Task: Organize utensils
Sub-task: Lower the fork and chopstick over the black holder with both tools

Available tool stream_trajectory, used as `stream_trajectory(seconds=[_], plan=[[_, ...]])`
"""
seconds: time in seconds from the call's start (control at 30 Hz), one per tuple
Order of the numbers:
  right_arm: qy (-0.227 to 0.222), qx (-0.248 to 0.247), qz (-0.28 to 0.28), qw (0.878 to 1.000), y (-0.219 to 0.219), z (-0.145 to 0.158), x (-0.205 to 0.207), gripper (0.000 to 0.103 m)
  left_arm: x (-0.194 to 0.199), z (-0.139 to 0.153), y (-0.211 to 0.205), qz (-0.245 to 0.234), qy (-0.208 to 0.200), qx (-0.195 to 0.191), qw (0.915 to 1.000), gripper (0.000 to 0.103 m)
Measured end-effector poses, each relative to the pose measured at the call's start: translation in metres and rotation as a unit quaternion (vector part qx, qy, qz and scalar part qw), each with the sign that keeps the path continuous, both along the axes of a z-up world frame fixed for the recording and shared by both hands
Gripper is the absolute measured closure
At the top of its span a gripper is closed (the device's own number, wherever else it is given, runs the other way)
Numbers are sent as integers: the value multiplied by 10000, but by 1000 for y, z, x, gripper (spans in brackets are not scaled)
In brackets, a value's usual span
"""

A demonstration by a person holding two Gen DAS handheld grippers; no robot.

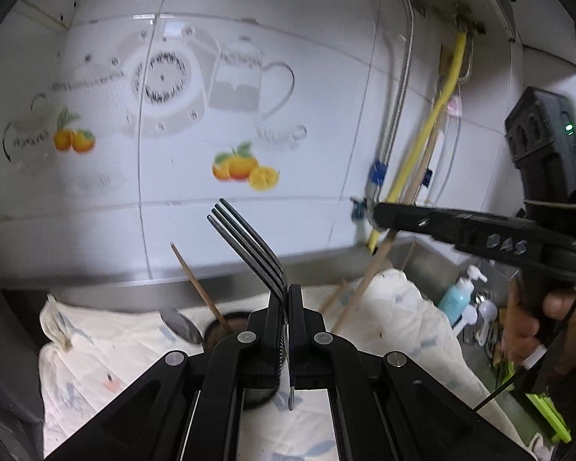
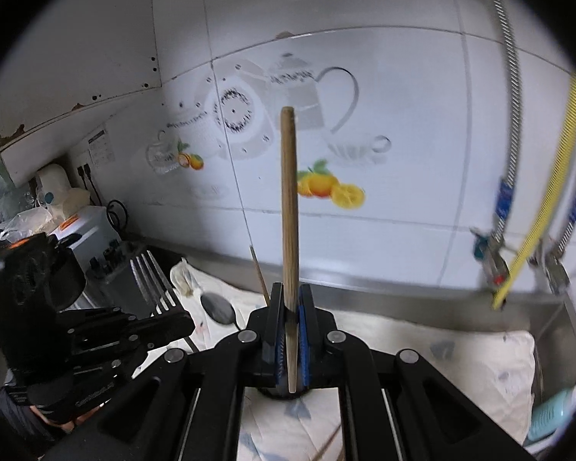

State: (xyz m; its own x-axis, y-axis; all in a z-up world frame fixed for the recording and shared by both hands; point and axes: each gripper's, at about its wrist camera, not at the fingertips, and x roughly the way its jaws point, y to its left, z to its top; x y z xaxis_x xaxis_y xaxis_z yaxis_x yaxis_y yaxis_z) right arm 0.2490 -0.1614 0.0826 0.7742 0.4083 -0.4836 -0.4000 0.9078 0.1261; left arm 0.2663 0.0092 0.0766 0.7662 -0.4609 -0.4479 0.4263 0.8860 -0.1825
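- Left wrist view: the left gripper (image 1: 288, 307) is clamped on a dark metal fork (image 1: 249, 246), tines up and leaning toward the tiled wall (image 1: 326, 96), lifted clear of the cloth-covered bench (image 1: 96, 345).
- Below it stands a dark round holder (image 1: 226, 324) on the cloth, with 1 wooden chopstick (image 1: 196, 280) leaning in it and a spoon (image 1: 182, 326) bowl-up at its rim. These 2 look already sorted.
- Further right, the right gripper (image 2: 292, 307) is clamped on another wooden chopstick (image 2: 289, 211), held nearly upright above the same holder.
- Judging by this, the job is partway: fork and second chopstick are picked up but not yet placed; more chopsticks (image 1: 334, 296) seem to lie on the cloth at right.
- Room is tight: both grippers hover near 1 small opening, with the wall just behind.
- At far right, the sink (image 1: 422, 265) edge, hoses (image 2: 510, 77) and a bottle (image 1: 455, 296) crowd that side; the open space is above.
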Motion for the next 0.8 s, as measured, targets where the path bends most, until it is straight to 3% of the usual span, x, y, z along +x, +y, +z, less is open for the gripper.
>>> stream_trajectory(seconds=[0.33, 0.8], plan=[[160, 29, 178, 9997, 20, -15, 39, 94, 37, 15, 18, 309, -93, -112, 9994, 103], [407, -127, 290, 9987, 35, -48, 56, 94, 84, -4, 26, 486, 116, -137, 9987, 103]])
